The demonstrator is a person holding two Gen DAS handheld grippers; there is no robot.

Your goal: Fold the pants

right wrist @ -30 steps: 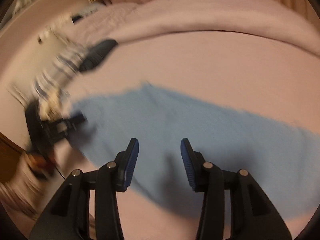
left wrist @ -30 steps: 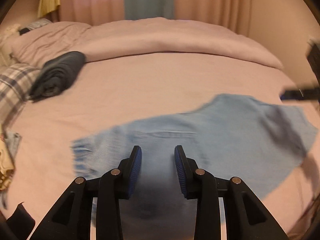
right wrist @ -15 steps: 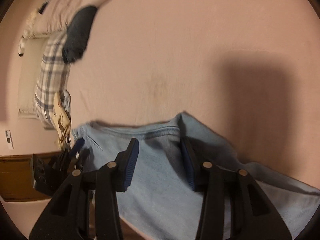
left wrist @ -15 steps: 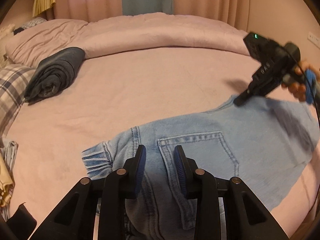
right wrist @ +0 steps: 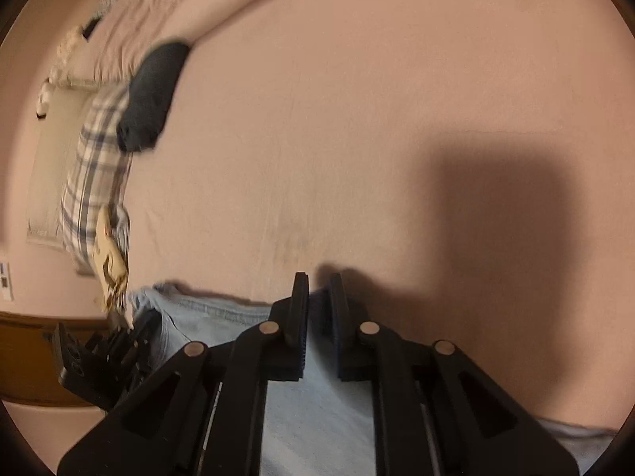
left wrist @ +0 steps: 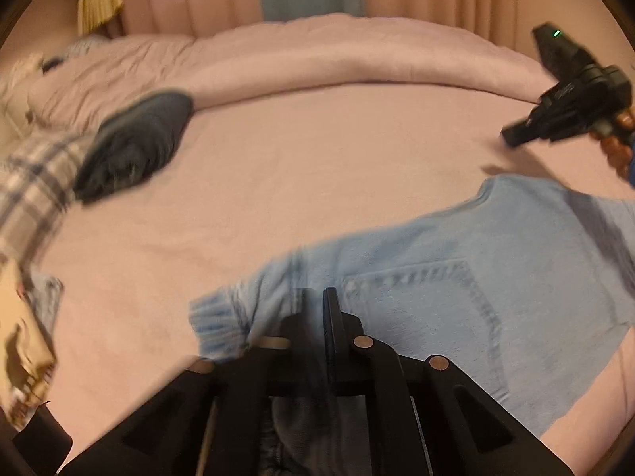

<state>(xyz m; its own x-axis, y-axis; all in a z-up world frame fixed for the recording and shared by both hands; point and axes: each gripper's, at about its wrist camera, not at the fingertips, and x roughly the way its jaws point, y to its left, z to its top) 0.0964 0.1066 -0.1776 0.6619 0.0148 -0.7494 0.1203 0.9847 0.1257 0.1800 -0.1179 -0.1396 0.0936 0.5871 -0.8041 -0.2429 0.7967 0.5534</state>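
While soft pale denim pants [left wrist: 456, 277] lie flat, each closing hand-held gripper [left wrist: 315, 309] [right wrist: 319, 297] pinches their edge.

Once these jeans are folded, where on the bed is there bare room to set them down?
The widest bare patch is the pink sheet between the light blue jeans, the rolled duvet and the dark folded garment. The left edge is crowded: that garment, a plaid pillow and loose items. Both grippers, left gripper and right gripper, are closing on denim.

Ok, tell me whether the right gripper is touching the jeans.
Touching. In the right wrist view the right gripper is closing, and the far edge of the jeans sits pinched between its pads, the fabric bunched in the narrow gap.
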